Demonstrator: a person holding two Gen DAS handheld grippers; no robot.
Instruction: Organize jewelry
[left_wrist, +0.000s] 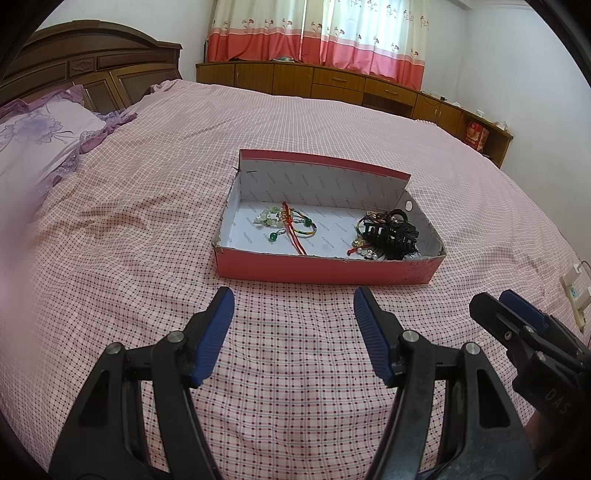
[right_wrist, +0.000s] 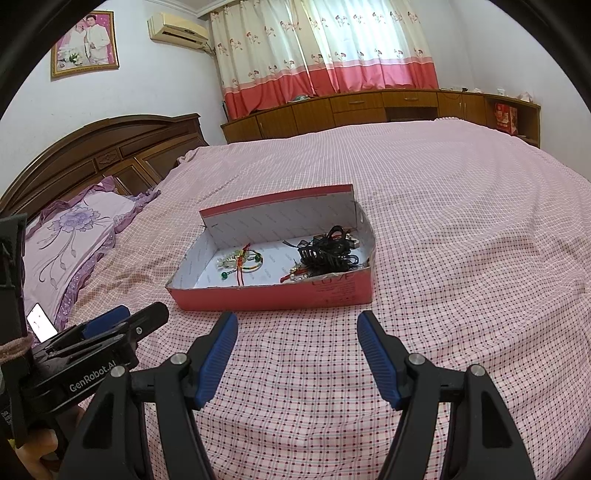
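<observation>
A bed (left_wrist: 147, 206) under a pink checked cover carries everything: an open red cardboard box (left_wrist: 325, 267) mid-bed, a lilac floral pillow (left_wrist: 33, 144) by the headboard, a phone (right_wrist: 41, 322) beside it.

Premises: a bedroom in a private home. A large bed (left_wrist: 147, 229) takes up most of the room, covered with a pink checked bedspread (right_wrist: 443, 258) and backed by a carved dark wooden headboard (left_wrist: 92, 70). A lilac floral pillow (right_wrist: 70, 236) lies at its head. Floral curtains (right_wrist: 325, 48) with a red lower band hang at the window. Low wooden cabinets (left_wrist: 332, 81) with drawers and open shelves run along the wall beneath it. A wall-mounted air conditioner (right_wrist: 179, 29) and a framed portrait photograph (right_wrist: 86, 42) occupy the wall above the headboard.
</observation>
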